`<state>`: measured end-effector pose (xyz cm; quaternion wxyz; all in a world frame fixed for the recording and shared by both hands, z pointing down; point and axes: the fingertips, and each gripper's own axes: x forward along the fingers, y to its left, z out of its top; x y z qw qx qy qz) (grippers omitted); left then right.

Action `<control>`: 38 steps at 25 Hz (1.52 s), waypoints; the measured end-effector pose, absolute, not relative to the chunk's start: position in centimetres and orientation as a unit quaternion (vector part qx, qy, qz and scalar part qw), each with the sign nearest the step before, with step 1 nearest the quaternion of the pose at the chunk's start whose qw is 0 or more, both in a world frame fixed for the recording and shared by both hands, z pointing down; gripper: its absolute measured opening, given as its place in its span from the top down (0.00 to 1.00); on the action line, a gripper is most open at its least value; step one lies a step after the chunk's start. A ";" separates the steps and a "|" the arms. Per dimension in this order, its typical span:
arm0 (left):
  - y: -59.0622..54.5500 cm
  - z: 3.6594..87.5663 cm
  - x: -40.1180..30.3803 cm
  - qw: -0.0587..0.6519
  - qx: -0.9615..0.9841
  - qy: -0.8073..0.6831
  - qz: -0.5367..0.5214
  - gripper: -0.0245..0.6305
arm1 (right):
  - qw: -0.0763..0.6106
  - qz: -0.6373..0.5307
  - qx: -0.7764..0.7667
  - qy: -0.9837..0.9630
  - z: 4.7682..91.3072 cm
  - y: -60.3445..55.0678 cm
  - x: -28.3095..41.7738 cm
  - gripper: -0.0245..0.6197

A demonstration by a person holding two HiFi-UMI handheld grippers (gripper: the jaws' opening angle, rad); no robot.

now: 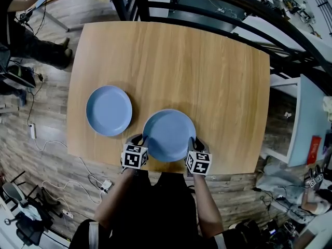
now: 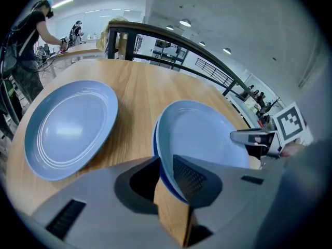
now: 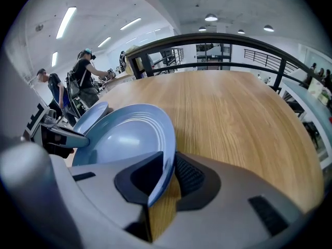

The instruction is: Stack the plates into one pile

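— What worries you here?
— The left gripper [image 2: 165,178] and right gripper [image 3: 168,175] each pinch an opposite rim of the near round pale-blue ceramic plate [image 1: 168,134], at the front edge of the light wooden table [image 1: 197,61]. If one grip slackens, it tips off. The other round blue plate [image 1: 109,110] lies to its left, apart.
— Any writing?
— Only square marker patterns; nothing readable.

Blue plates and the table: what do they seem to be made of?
The left plate and nearer plate: probably glazed ceramic, possibly melamine; smooth pale blue with soft glare and moulded rings. The table: wood or wood-look laminate; pale straight grain, matt, hardly any shine.
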<state>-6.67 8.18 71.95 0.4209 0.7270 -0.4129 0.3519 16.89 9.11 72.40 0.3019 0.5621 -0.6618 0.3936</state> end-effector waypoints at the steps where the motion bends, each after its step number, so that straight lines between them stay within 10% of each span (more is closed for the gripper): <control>1: 8.1 71.9 -6.6 0.421 0.727 -0.412 0.352 0.84 | 0.304 0.394 0.561 -0.661 72.4 9.0 16.9 0.81; 20: 7.9 71.5 -7.2 0.417 0.731 -0.413 0.349 0.75 | 0.315 0.367 0.572 -0.662 71.4 8.8 17.2 0.78; 38: 7.5 64.8 -13.3 0.387 0.754 -0.463 0.259 0.81 | 0.188 0.257 0.552 -0.771 60.6 4.4 6.8 0.87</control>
